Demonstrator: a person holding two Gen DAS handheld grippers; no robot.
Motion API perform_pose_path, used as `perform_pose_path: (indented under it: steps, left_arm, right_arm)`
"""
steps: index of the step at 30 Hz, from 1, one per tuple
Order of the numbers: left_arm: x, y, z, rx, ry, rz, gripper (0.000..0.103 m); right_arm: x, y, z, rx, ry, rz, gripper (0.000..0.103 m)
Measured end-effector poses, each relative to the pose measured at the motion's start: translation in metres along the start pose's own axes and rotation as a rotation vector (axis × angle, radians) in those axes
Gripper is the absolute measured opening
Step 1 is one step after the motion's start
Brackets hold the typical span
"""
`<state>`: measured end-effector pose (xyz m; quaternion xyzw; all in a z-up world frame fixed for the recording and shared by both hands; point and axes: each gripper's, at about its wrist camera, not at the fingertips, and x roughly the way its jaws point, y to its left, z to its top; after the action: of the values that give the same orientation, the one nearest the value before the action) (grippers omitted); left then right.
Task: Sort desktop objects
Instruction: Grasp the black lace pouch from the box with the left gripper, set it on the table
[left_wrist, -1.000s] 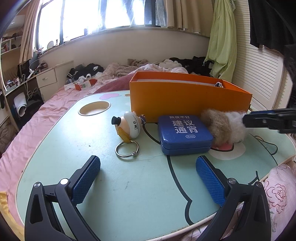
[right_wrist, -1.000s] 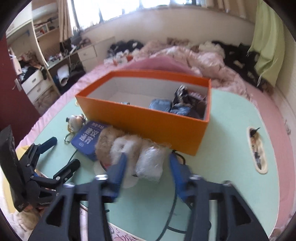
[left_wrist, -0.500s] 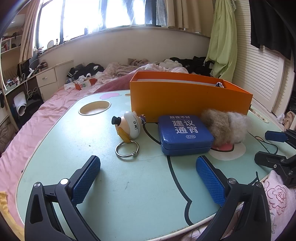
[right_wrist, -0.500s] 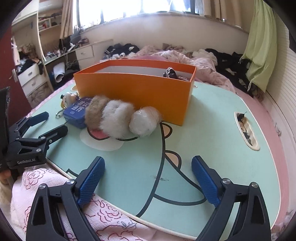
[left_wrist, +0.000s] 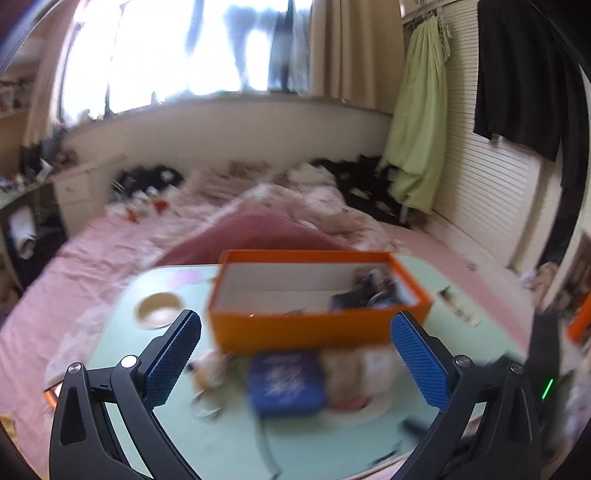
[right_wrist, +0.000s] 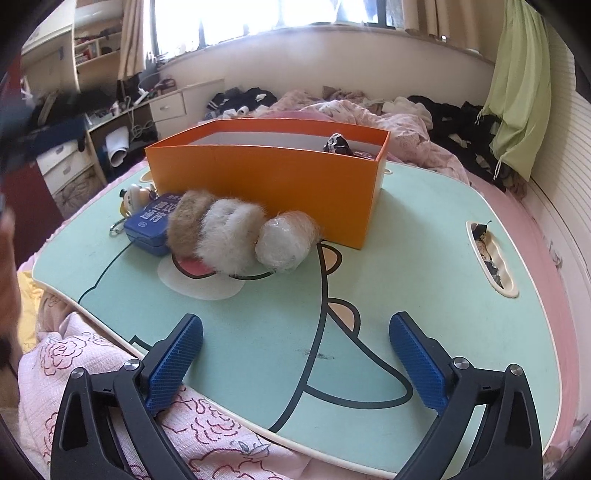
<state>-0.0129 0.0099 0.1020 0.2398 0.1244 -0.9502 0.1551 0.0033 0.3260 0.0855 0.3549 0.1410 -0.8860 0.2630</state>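
The right wrist view is sharp. It shows the furry scrunchies (right_wrist: 236, 236), brown, white and a plastic-wrapped one, lying side by side on the mint-green counter (right_wrist: 424, 236), touching the near wall of the orange box (right_wrist: 266, 181), at about 11 o'clock from the right claw (right_wrist: 295, 363). At 9 o'clock of the scrunchies the blue tin (right_wrist: 149, 227) touches the brown one, and beyond it lies the round keychain figure (right_wrist: 133, 195) with its metal ring. White Chinese characters show on the tin lid, with a small logo I cannot make out. A slot (right_wrist: 493, 258) in the counter at 2 o'clock holds small dark bits.

The right claw has just been opening and now stands spread wide over the bare near edge of the counter, with nothing between its blue pads (right_wrist: 173, 363).

The left wrist view is smeared by blur but looks down from higher, so the box's inside shows: white walls, with dark and blue items (left_wrist: 369, 291) crowded at its 3 o'clock end. It also shows a round cup recess (left_wrist: 158, 312) in the counter at 10 o'clock. Here the tin's lettering is unreadable.

The left claw (left_wrist: 295, 363) is likewise spread, empty, raised above the counter with the tin and scrunchies beneath its gap.
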Motion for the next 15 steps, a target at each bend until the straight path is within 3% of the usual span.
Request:
perform_pose_path:
  steps: [3,6,10,15]
  left_arm:
    - [0.031,-0.013,0.026,-0.007,0.06,-0.043,0.102]
    - [0.073,-0.018,0.04,-0.038,0.179,-0.083,0.095]
    - [0.124,-0.022,0.041,-0.093,0.364,-0.188,0.081]
    - [0.156,-0.034,0.038,-0.125,0.468,-0.216,0.08]
  right_arm:
    - [0.0,0.0,-0.001,-0.001,0.0,0.001,0.102]
    - [0.0,0.0,-0.001,-0.003,-0.001,0.003,0.102]
    - [0.001,-0.001,-0.002,-0.004,-0.001,0.005,0.102]
    - [0.001,-0.002,-0.001,-0.005,-0.002,0.006,0.102]
